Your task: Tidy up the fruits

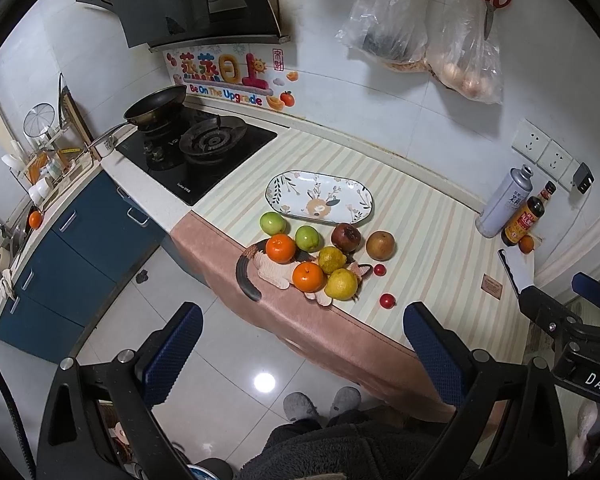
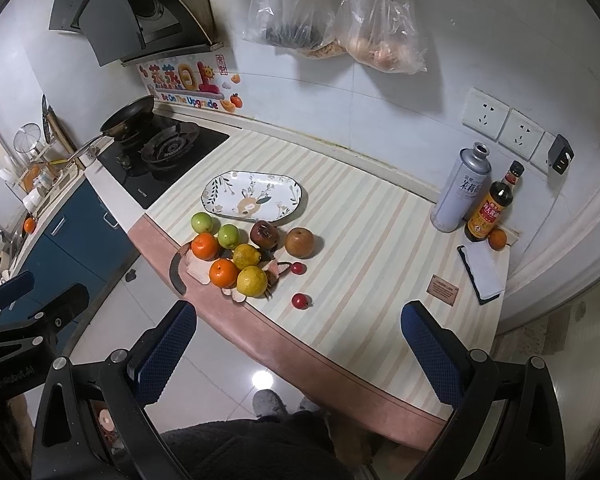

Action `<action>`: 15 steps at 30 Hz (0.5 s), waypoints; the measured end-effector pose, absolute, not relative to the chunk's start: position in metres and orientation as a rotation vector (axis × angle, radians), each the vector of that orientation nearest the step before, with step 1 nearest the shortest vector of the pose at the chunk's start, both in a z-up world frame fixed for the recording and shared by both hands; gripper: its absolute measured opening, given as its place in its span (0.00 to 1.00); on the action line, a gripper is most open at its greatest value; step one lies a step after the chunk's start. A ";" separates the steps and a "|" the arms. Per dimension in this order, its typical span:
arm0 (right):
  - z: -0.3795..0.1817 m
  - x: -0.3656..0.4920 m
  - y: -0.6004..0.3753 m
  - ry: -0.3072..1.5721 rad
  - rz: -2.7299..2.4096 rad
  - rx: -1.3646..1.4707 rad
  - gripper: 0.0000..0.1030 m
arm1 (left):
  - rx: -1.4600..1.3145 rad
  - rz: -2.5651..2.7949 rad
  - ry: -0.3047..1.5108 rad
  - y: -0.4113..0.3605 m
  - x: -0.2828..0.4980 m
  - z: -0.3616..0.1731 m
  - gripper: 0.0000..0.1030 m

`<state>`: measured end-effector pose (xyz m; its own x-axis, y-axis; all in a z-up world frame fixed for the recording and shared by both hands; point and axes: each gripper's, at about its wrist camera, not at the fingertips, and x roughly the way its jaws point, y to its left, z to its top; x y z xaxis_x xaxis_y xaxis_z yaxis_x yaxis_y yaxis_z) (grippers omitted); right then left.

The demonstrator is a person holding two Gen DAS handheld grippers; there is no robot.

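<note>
An empty oval patterned plate (image 1: 320, 197) (image 2: 253, 197) lies on the striped counter mat. In front of it sit two green apples (image 1: 273, 223) (image 2: 201, 222), two oranges (image 1: 281, 248) (image 2: 205, 246), two yellow lemons (image 1: 341, 284) (image 2: 252, 281), a dark pomegranate (image 1: 345, 237) (image 2: 264, 234), a brown pear (image 1: 379, 245) (image 2: 299, 242) and two small red fruits (image 1: 387, 300) (image 2: 299, 300). Some rest on a cat-shaped mat (image 1: 276, 270). My left gripper (image 1: 300, 344) and right gripper (image 2: 300, 340) are open and empty, held back above the counter's front edge.
A gas hob (image 1: 196, 152) with a frying pan (image 1: 156, 106) is to the left. A grey can (image 2: 460, 188), a sauce bottle (image 2: 490, 212), a small orange (image 2: 497, 238) and a notebook (image 2: 482, 270) stand at the right. Bags (image 2: 340, 12) hang on the wall.
</note>
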<state>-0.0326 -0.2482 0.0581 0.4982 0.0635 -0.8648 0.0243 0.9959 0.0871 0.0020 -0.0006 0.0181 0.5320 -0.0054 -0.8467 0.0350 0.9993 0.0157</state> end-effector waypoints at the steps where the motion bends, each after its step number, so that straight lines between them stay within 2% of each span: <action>1: 0.055 -0.029 -0.251 1.050 0.023 0.099 1.00 | 0.030 -0.024 1.008 0.000 0.000 0.017 1.00; 8: 0.012 0.003 -0.269 1.087 0.061 0.233 1.00 | 0.086 0.105 0.918 0.010 0.044 0.002 1.00; 15: -0.073 0.059 -0.263 1.188 0.137 0.299 1.00 | 0.157 0.289 0.973 0.034 0.111 -0.058 1.00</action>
